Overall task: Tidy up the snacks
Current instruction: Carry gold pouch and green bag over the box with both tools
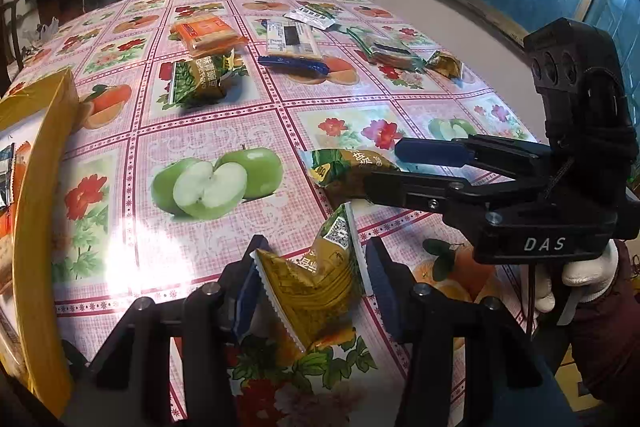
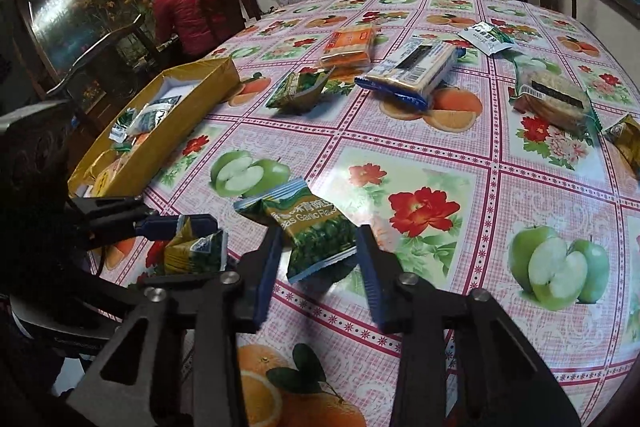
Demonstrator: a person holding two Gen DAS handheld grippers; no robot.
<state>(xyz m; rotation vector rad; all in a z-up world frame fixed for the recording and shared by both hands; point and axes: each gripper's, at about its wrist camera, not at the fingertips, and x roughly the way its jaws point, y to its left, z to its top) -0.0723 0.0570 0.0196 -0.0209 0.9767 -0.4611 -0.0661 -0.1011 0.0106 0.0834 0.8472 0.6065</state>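
My left gripper (image 1: 312,279) is shut on a crumpled gold-green snack packet (image 1: 316,287) near the table's front edge, with a blue pad against each side. From the right wrist view that gripper (image 2: 180,231) and its packet (image 2: 196,253) sit at the lower left. My right gripper (image 2: 320,255) is shut on a green garlic-pea packet (image 2: 316,231) lying on the tablecloth; its pads meet the packet's two side edges. In the left wrist view the right gripper (image 1: 384,169) comes in from the right around that packet (image 1: 340,167). A yellow box (image 2: 132,163) at the left holds several snacks.
Further back lie an orange cracker pack (image 2: 348,47), a blue-white cracker pack (image 2: 412,71), a green pea packet (image 2: 300,87), a green-wrapped cracker pack (image 2: 552,99), a white sachet (image 2: 486,37) and a gold packet (image 2: 626,139). Chairs and a person in a red jacket (image 2: 188,7) stand beyond the table.
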